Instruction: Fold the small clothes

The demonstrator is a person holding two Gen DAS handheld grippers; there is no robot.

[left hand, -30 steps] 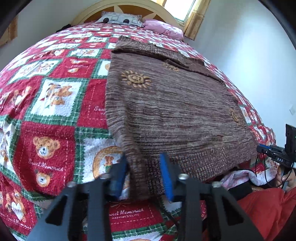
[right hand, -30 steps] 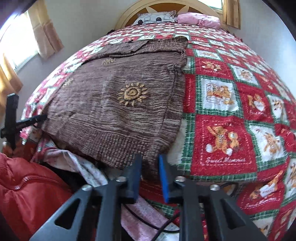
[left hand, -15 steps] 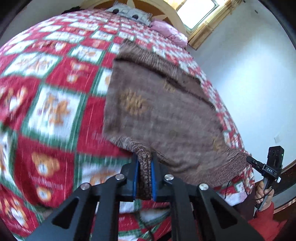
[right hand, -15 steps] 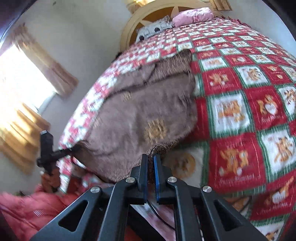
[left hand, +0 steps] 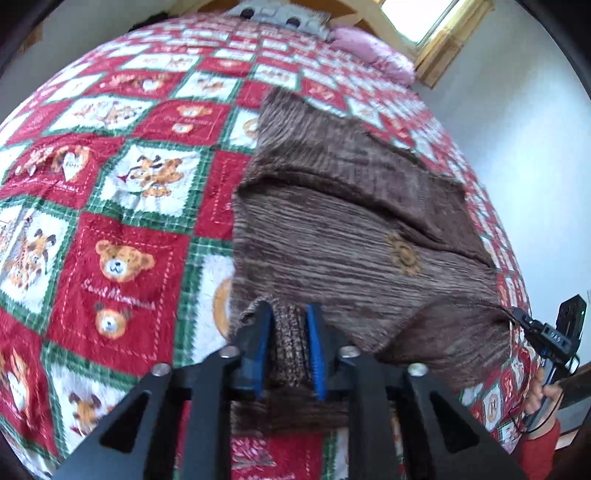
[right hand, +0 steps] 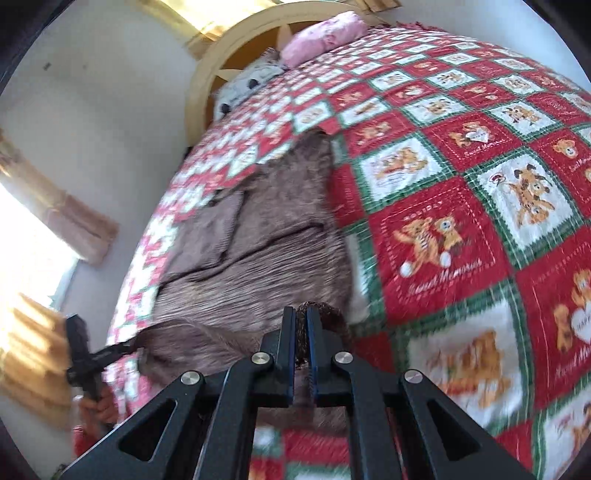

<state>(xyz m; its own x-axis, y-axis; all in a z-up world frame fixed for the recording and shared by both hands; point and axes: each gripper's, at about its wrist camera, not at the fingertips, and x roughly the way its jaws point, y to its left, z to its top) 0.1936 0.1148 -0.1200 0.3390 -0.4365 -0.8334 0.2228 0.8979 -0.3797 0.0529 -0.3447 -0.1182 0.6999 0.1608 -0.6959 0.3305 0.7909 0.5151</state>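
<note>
Two grippers, each with a hem corner of one brown sweater (left hand: 332,240). Left gripper (left hand: 289,343) pinched tight on a thick bunch of ribbed knit, blue pads pushed a little apart by the wool. Right gripper (right hand: 301,339) pinched tight on the other hem corner, blue pads almost touching, just a thin bit of knit between.

Sweater lying flat on the bed quilt (left hand: 122,236), near the edge of the bed. Long way of the sweater running straight away from both grippers, toward the pillows (right hand: 325,33) at the far end. Hem near, lifted a bit off the quilt; neck and folded sleeves far. Both grippers about the same way from the far end, neither one closer, as far as can be told.

Next move, most likely: hem carried forward and laid down over the far half.

Soft, fuzzy, stripy wool, floppy and easy to sag in the middle. One small gold sun shape (left hand: 402,254) stitched on it. Fluffy quilt in red, green and white squares with little bears.
</note>
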